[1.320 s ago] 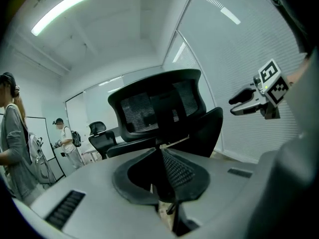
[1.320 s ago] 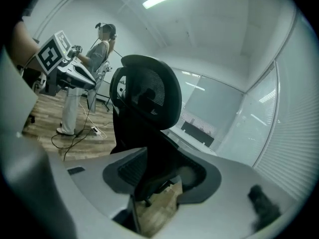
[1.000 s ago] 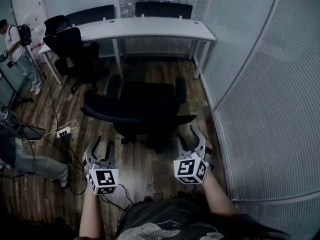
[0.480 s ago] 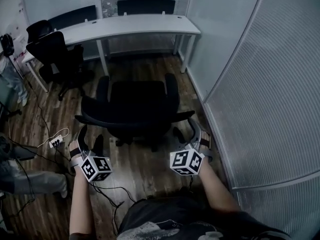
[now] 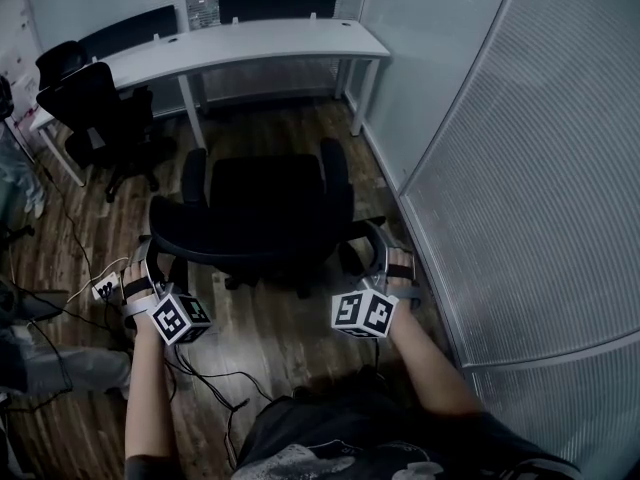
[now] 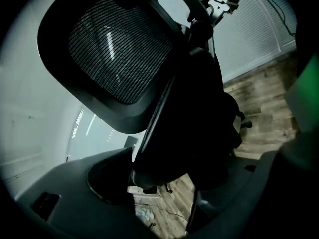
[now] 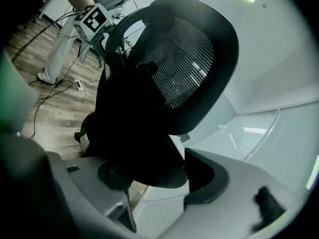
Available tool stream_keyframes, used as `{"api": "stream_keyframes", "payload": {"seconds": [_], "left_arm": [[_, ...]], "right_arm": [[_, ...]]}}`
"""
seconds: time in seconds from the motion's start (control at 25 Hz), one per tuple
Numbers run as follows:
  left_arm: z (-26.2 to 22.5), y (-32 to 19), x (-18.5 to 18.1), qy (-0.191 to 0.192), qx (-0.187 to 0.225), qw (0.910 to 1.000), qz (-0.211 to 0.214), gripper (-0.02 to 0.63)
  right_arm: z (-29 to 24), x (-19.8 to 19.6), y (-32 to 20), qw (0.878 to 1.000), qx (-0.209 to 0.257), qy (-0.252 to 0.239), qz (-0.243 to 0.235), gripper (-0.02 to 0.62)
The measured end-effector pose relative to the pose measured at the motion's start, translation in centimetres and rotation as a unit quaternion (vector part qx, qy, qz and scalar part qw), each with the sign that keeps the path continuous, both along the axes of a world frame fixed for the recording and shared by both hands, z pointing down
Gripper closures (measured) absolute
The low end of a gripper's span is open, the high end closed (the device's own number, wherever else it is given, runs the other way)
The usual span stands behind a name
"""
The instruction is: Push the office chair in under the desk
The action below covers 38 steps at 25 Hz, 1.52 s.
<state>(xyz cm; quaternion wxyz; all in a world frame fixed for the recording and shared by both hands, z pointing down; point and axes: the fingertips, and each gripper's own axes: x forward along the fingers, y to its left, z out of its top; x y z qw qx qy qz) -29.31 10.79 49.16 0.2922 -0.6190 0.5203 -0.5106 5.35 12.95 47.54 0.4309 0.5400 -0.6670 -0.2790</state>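
The black office chair [image 5: 265, 193] stands on the wooden floor [image 5: 275, 343] in the middle of the head view. Its seat faces the white desk [image 5: 270, 40] at the top of the frame, and its backrest faces the person. The chair is well apart from the desk, with bare floor between them.

The left claw [image 5: 158, 258] sits at the left end of the backrest's top rim and the right claw [image 5: 378, 243] at the right end. Each marker cube lies nearer the bottom of the frame.

In the left gripper view the left claw [image 6: 164, 183] stands wide. The dark edge of the mesh backrest [image 6: 114, 49] rises between its jaws. In the right gripper view the right claw [image 7: 149, 183] is wide too, with the backrest [image 7: 179, 59] between its jaws. Whether the pads press on the frame cannot be told.

A second black chair [image 5: 100, 103] stands at the desk's left end, in the upper left. Another chair [image 5: 275, 3] sits behind the desk. A ribbed partition [image 5: 520, 198] fills the right side. At the lower left, a power strip [image 5: 103, 289] with cables lies on the floor.
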Motion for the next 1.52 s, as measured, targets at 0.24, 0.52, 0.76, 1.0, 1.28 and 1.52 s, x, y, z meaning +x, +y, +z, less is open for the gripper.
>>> {"api": "stream_keyframes", "payload": {"seconds": [0.24,0.52,0.76,1.0,1.28,1.52], "left_arm": [[-0.1,-1.6,0.4,0.001,0.008,0.9999,-0.012,0.292],[-0.4,-1.6,0.8,-0.007,0.005,0.9999,0.009,0.366],[-0.2,-2.1,1.3,-0.006,-0.001,0.9999,0.015,0.368],[-0.2,-3.9,2.4,-0.009,-0.003,0.9999,0.012,0.369],[0.0,-7.8,2.3,-0.011,-0.014,0.9998,0.001,0.368],[0.2,-11.8,2.4,-0.01,-0.022,0.9997,-0.01,0.368]], "right_arm": [[0.5,0.3,-1.4,0.998,0.017,0.054,-0.001,0.334],[0.2,0.8,-1.1,0.996,0.046,0.078,-0.01,0.353],[0.6,1.3,-2.1,0.997,0.013,0.077,0.004,0.354],[0.6,2.4,-4.5,0.997,-0.015,0.078,0.004,0.354],[0.4,2.4,-8.3,0.998,-0.011,0.07,0.001,0.354],[0.5,2.4,-12.3,0.998,-0.014,0.065,-0.007,0.354]]}}
